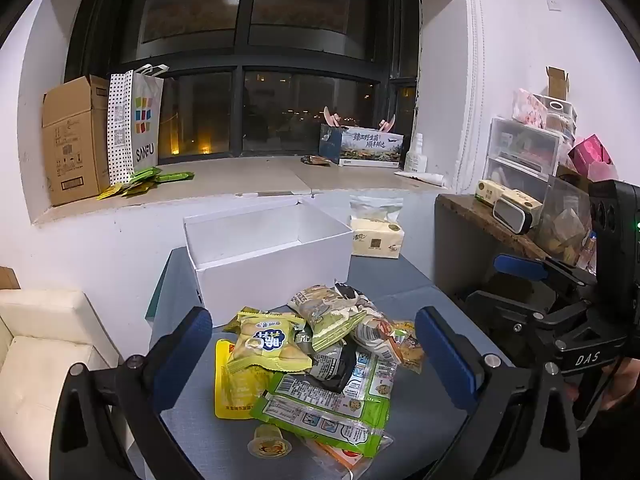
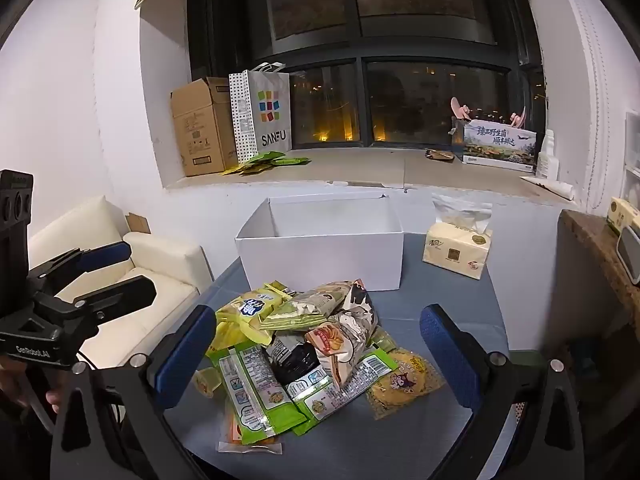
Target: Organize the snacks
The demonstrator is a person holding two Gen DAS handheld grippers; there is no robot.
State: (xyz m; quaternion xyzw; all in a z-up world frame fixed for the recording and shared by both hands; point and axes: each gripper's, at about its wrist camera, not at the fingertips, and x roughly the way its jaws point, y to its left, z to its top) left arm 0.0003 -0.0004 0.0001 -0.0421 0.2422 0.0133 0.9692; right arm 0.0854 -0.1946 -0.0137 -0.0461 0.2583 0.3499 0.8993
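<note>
Left wrist view: one heap of crinkly foil snack packets (image 1: 316, 352) lies on the grey table (image 1: 420, 412), before one open, rectangular white box (image 1: 268, 256); left gripper (image 1: 316, 356) and right gripper (image 2: 320, 360) both gape wide, holding nothing; one soft tissue pack (image 2: 456, 250) sits beside the box.

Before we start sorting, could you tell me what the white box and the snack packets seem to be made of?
White box: probably matte cardboard or paperboard, with thin flat walls and crisp folded edges. Snack packets: glossy plastic film, crinkled, glinting, with crimped seals.
</note>
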